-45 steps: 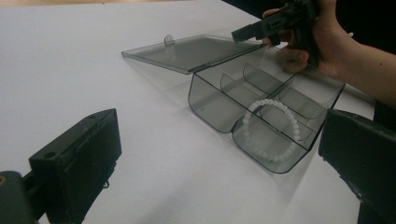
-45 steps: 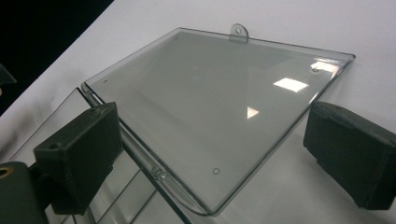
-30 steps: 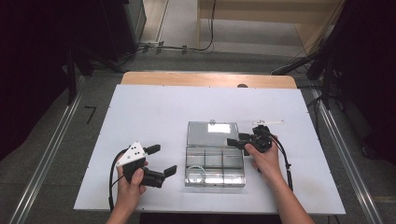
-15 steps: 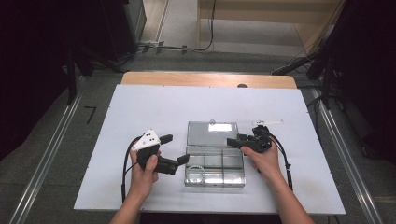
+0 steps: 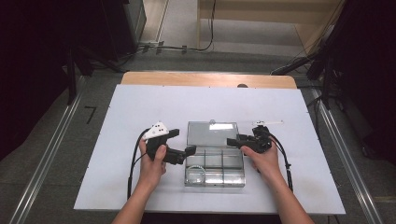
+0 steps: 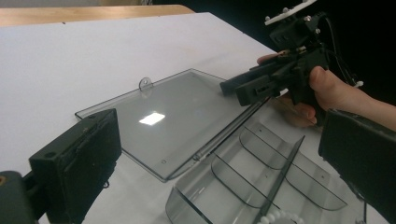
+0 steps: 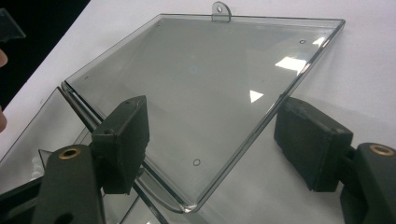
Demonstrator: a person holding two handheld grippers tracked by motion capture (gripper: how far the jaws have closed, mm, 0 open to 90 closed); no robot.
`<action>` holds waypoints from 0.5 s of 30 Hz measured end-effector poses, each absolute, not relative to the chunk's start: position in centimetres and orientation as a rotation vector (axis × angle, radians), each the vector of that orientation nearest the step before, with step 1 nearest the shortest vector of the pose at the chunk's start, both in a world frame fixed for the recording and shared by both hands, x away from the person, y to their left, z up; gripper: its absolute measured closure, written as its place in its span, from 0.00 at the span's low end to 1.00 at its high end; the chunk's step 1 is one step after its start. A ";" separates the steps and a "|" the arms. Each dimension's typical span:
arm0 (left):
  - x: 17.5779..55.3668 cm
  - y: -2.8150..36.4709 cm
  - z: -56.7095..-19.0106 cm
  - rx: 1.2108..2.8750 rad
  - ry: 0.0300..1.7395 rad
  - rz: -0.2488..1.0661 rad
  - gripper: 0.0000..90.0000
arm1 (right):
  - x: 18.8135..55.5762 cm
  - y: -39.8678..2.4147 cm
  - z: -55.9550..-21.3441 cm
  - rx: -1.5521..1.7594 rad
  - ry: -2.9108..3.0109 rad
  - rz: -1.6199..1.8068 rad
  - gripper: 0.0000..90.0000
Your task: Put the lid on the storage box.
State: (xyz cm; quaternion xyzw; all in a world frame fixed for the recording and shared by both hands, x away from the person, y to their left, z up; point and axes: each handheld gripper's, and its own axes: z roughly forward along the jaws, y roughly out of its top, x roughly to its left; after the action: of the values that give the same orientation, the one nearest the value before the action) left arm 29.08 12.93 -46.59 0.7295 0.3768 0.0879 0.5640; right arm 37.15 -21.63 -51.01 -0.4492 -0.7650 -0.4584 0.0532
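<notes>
- The clear plastic organizer box (image 5: 215,165) sits near the middle of the white table (image 5: 116,116), close to your edge, open.
- Its lid (image 5: 211,133) lies folded back flat on the table beyond the tray, joined to it along the hinge edge. A small hang tab (image 7: 221,9) sticks out from the lid's far edge.
- Clear dividers split the tray into compartments: one long wall down the length, curved cross walls off it.
- Contents: a small coil of white beads (image 5: 196,173) rests in a compartment at the near-left end of the tray. The other compartments you can see hold nothing.
- No brand, label or lettering is readable on box or lid; overhead light glints off the lid.
- Looks: smoky transparent plastic, thin walls, rounded corners, tiny round marks near the lid corners.
- Your right gripper (image 5: 233,141) hovers at the lid's right-hand corner. Its jaws have just been closing but are parted, one over the lid, the other over bare table beside the edge. The pads do not press on anything.
- Your left gripper (image 5: 183,142) is at the box's left side, jaws wide apart, holding nothing; the lid and tray lie ahead between them in the left gripper view.
</notes>
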 end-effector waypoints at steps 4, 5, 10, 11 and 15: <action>30.2 12.7 -46.9 1.707 0.921 0.167 0.00 | 37.1 -21.6 -51.0 -1.363 -2.324 -1.398 0.29; 30.4 12.6 -46.9 1.708 0.924 0.162 0.00 | 37.1 -21.6 -51.0 -1.363 -2.325 -1.398 0.29; 31.4 12.2 -47.2 1.712 0.949 0.149 0.00 | 37.1 -21.6 -51.1 -1.366 -2.324 -1.402 0.29; 31.5 12.1 -47.2 1.711 0.952 0.143 0.00 | 37.1 -21.6 -51.0 -1.368 -2.325 -1.401 0.29; 32.1 11.9 -47.5 1.711 0.968 0.132 0.00 | 37.1 -21.6 -51.1 -1.368 -2.324 -1.404 0.29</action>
State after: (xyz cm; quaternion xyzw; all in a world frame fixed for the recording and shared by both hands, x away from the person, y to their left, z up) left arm 32.09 11.94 -47.55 0.7238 0.4096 0.0557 0.5525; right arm 37.10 -21.58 -51.06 -0.4495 -0.7634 -0.4611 0.0508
